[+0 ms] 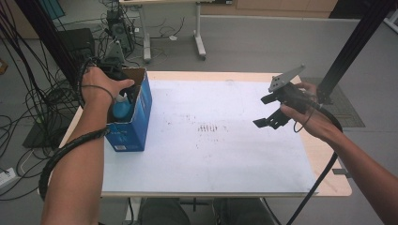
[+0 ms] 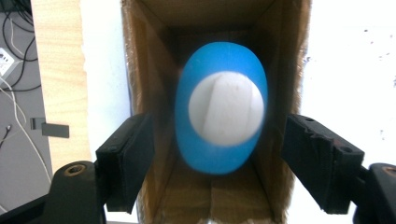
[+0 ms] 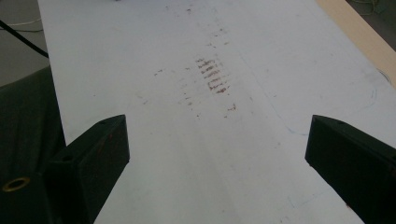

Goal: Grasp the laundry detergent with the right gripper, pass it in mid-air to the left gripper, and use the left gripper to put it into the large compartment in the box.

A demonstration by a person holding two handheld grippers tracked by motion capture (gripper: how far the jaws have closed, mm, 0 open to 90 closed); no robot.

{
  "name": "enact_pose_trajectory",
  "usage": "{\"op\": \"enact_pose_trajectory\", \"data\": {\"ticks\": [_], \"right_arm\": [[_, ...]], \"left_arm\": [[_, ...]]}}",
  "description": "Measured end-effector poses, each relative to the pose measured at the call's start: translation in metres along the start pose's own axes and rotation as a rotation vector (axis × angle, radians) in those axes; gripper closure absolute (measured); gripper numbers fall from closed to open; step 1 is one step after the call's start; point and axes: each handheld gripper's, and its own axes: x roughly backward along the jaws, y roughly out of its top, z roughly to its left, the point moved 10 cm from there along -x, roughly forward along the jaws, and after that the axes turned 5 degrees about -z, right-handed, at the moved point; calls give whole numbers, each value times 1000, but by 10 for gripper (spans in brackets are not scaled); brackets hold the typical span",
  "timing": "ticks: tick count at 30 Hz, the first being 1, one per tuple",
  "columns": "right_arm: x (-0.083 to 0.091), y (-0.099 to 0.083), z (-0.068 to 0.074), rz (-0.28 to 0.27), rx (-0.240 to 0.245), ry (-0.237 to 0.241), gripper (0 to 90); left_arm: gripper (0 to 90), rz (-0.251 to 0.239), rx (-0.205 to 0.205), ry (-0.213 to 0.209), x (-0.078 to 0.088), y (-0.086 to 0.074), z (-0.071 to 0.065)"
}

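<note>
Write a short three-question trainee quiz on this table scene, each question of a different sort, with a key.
1. True or false: the blue bottle with the white cap stands inside the open blue box.
2. Which tool has nothing between its jaws over the white table sheet? A) left tool B) right tool
3. Fill in: the left tool's pads stand ____ of the bottle, not pressing on it.

Key: 1 true; 2 B; 3 clear.

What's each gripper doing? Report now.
Left gripper: open over the box, bottle between the jaws, untouched.
Right gripper: open, holding nothing.
</note>
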Motion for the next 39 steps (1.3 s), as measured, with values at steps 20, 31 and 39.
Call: {"op": "enact_pose_trajectory", "data": {"ticks": [20,31,39], "right_arm": [[-2,2,-9,59,0,3,63],[-4,-4,-30,89,-27,-13,64],[0,-2,-43,114,-41,-34,65]], "left_arm": [[161,-57,-152,-91,36,-14,-66],[131,-57,-227,-151,27,-16,-109],[111,-75,-280,-192,31,-14,-138]]}}
